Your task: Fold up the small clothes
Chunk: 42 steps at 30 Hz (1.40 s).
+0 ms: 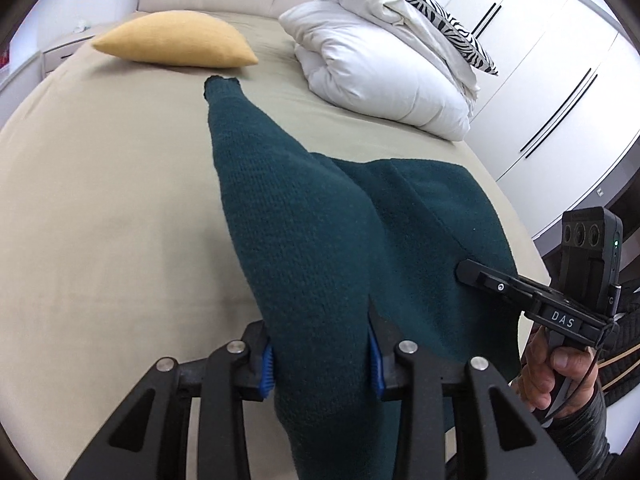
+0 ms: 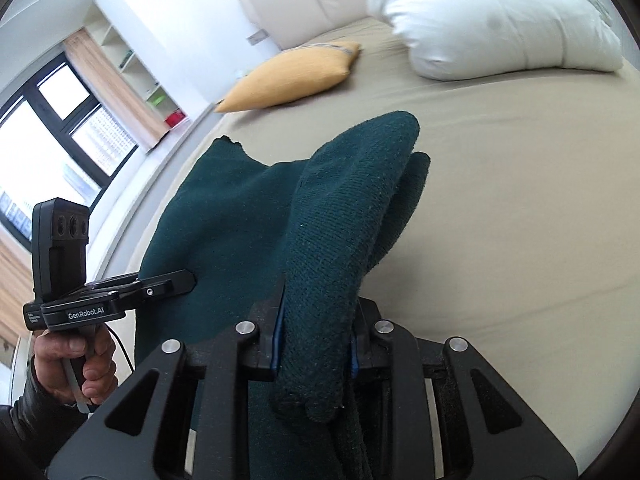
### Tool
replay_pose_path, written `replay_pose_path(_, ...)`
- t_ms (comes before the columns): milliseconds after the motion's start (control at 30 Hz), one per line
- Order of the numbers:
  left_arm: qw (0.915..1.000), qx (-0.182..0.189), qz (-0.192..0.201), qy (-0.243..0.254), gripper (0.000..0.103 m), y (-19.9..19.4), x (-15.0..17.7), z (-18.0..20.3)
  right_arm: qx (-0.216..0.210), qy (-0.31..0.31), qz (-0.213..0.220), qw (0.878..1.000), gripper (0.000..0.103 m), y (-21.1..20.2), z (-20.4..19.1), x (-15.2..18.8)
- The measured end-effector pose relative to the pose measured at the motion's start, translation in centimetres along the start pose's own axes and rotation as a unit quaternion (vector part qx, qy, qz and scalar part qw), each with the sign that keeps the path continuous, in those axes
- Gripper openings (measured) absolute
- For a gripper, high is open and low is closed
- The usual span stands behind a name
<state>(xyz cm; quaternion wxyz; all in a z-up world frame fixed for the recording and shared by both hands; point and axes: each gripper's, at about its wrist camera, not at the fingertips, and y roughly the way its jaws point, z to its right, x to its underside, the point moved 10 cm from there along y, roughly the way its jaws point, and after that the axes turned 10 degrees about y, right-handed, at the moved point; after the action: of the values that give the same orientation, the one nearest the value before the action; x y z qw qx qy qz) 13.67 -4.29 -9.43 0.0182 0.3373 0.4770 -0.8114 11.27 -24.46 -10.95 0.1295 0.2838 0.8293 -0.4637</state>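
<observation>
Above the bed [image 1: 100,208], each hand-held gripper, left [image 1: 322,364] and right [image 2: 316,344], clamped on bunched green sweater [image 1: 304,216].

The left gripper [image 1: 322,364] clamps a dark teal knitted garment [image 1: 296,232] between its blue pads [image 1: 267,372], the fabric stretching away over the beige bed [image 1: 100,200]. At the right edge a hand [image 1: 556,372] holds the right gripper [image 1: 466,270], its tip against the same garment. Beyond lie a yellow cushion [image 1: 172,46] and a white duvet [image 1: 384,68] under a zebra-print pillow [image 1: 420,4].
</observation>
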Motion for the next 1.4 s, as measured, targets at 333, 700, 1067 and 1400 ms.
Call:
replay_pose_path(333, 0.9989, -0.012, -0.008, -0.044, 0.038, -1.5, 6.5, -5.2, -0.032, -0.004, -0.036, 0.999, 0.021, 3.9, -6.8, 7.8)
replay_pose_path(700, 0.9958, 0.003, -0.041, -0.082, 0.053, 3.8, 10.3, -8.0, -0.065, 0.143, -0.091, 0.983, 0.025, 10.3, 0.3, 13.0)
replay_pose_path(1067, 0.9965, 0.002, -0.027, -0.079, 0.061, 3.5, 10.8, -8.0, -0.094, 0.146, -0.097, 0.98, 0.026, 10.9, 0.9, 11.9)
replay_pose_path(1400, 0.989, -0.123, 0.069, -0.045, 0.074, -4.4, 10.2, -7.4, 0.041, 0.095, 0.002, 0.995, 0.043, 1.5, 3.0, 10.9)
